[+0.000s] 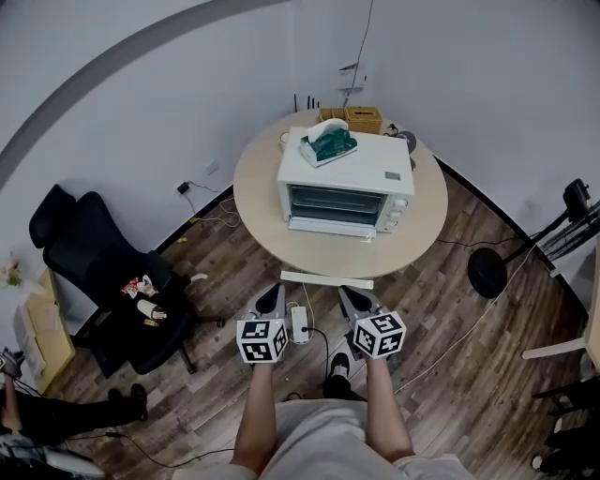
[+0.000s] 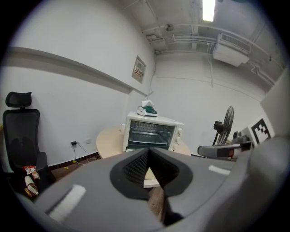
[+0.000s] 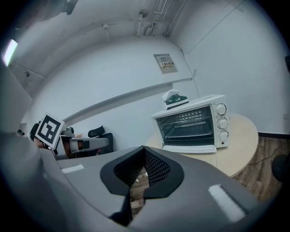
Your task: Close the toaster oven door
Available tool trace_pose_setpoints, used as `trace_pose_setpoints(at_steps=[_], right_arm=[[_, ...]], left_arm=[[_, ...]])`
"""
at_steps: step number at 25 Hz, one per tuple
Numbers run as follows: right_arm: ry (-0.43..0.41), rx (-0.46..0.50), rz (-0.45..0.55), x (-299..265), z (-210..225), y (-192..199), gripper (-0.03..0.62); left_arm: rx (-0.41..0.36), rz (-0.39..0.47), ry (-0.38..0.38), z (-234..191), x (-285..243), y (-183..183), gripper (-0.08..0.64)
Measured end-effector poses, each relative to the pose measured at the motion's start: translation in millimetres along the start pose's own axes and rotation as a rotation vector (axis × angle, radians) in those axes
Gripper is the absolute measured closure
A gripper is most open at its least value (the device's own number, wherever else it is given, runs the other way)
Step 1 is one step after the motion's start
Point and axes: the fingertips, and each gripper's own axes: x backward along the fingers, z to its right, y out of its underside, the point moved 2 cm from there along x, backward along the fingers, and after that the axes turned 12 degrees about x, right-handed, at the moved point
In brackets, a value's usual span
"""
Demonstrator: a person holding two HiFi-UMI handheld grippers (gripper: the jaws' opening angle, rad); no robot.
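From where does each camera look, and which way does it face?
Head view: on the person's head, steeply down at the toaster oven on the round table; forearms, left gripper, right gripper show.
Left gripper view: on that gripper, along its shut jaws toward the oven; right gripper at right.
Right gripper view: likewise; left gripper at left.
Shared: the oven, door open.

Premises present as an office-type workroom, not a dwelling. Evidence: plain white walls [image 1: 141,112] bearing a posted notice plate [image 2: 139,70]; exposed ceiling pipework [image 2: 190,40] and a strip light [image 2: 208,9]; wood-pattern plank floor [image 1: 450,356]; a black high-back office chair [image 1: 89,248] near the wall; a round table [image 1: 262,202] carrying a white toaster oven [image 1: 345,183]; a wall socket [image 1: 184,187] with loose cables [image 1: 211,217] trailing below it; a pedestal fan [image 2: 225,126]; cardboard boxes [image 1: 37,337] at the left edge.
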Motion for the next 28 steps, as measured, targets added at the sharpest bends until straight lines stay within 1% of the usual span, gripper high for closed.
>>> trace_pose_setpoints(at_steps=[5,12,15,18,23,28], right_arm=[[-0.076,-0.035,0.001,-17,21,-4,0.592],[-0.167,-0.02,-0.037,-32,45,2,0.592],[-0.188,-0.012,-0.053,-33,56,9,0.592],[-0.2,0.0,-0.057,-39,65,16,0.592],[-0.242,0.126,-0.118,-55,66,27,0.592],[-0.227,0.289,-0.199,-72,70,39,0.592]], left_arm=[[0.017,-0.002,-0.066,0,-11,4,0.503],[0.041,0.026,-0.161,0,-25,11,0.505],[0.059,0.022,-0.2,-2,-25,20,0.504],[0.055,-0.004,-0.229,-5,-27,32,0.505],[0.066,-0.024,-0.248,-13,-35,40,0.504],[0.062,-0.037,-0.218,-21,-56,37,0.503]])
